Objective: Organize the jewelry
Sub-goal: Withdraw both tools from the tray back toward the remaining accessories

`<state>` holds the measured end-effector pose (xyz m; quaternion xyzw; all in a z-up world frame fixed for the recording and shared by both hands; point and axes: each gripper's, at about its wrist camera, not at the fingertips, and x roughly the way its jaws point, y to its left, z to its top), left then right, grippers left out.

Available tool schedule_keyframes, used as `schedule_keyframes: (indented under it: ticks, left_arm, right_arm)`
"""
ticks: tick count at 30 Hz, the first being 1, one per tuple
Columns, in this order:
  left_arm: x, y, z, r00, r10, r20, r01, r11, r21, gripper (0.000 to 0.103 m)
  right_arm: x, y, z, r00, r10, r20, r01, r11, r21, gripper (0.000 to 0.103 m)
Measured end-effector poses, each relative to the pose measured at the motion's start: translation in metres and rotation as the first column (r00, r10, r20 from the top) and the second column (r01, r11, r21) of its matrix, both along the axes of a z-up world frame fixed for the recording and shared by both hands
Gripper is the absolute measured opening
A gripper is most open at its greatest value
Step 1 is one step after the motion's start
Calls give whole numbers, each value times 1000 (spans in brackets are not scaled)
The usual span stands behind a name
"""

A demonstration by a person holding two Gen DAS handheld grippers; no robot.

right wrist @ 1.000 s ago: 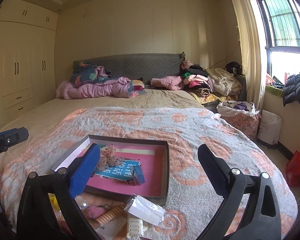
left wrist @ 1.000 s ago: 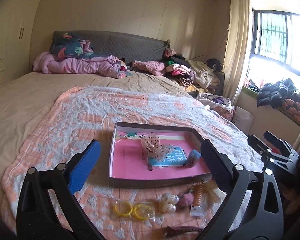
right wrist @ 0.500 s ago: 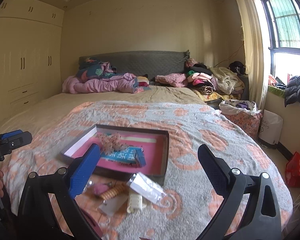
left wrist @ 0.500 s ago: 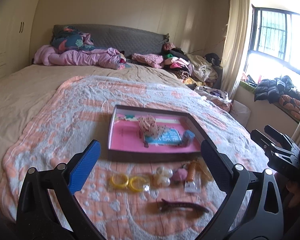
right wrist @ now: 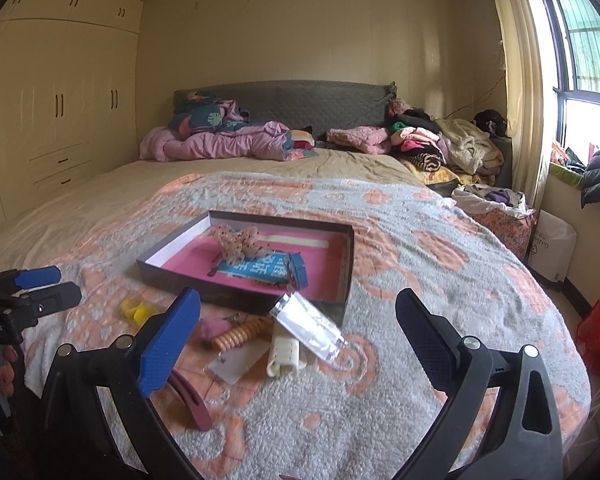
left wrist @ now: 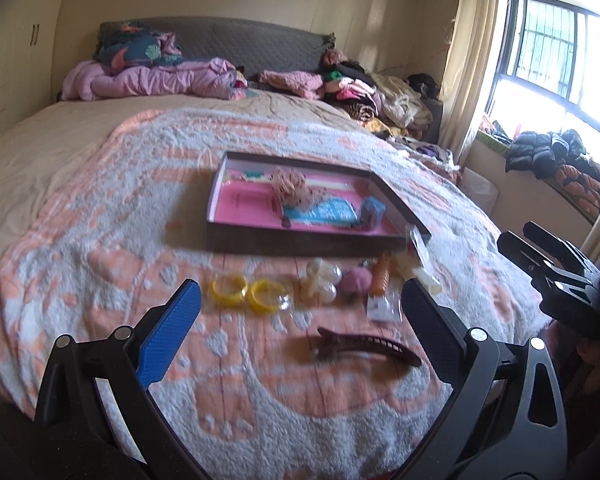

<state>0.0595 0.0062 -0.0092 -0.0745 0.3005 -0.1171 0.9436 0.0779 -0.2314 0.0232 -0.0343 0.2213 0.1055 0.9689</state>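
Note:
A shallow box with a pink floor (left wrist: 244, 216) (right wrist: 332, 276) lies on the bed blanket; inside are a lacy bow (left wrist: 290, 186) and a blue packet (left wrist: 332, 212). In front of it lie two yellow rings (left wrist: 244, 292), a cream clip (left wrist: 320, 284), a pink pompom (left wrist: 356, 282), an orange coil tie (left wrist: 380, 280) and a dark red hair clip (left wrist: 368, 348). A cream claw clip (right wrist: 284, 354) and a clear packet (right wrist: 308, 326) show in the right wrist view. My left gripper (left wrist: 300, 320) is open and empty above the dark clip. My right gripper (right wrist: 300, 328) is open and empty.
The patterned orange and white blanket (left wrist: 100, 240) covers the near bed. Piled clothes and bedding (left wrist: 160, 76) lie by the grey headboard. A window ledge with jackets (left wrist: 560, 160) is at right, wardrobes (right wrist: 40, 120) at left. A laundry basket (right wrist: 500, 216) stands beside the bed.
Both grippers have drawn back and risen from the box, so the loose items in front of it now show fully. Both stay open and empty.

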Motion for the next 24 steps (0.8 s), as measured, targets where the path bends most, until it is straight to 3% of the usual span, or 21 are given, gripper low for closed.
schedule_keyframes:
  ticks: [12, 17, 24]
  left_arm:
    - [0, -15, -20, 995, -49, -86, 46, 998, -43, 92]
    - [3, -28, -26, 987, -100, -126, 93, 994, -59, 91]
    - [14, -49, -46, 951, -204, -233, 177, 976, -130, 70]
  right_arm:
    - [2, -17, -19, 999, -6, -54, 7, 1000, 15, 95]
    - [7, -25, -28, 997, -18, -76, 18, 1000, 10, 88]
    - [15, -40, -39, 994, -38, -104, 40, 999, 17, 80]
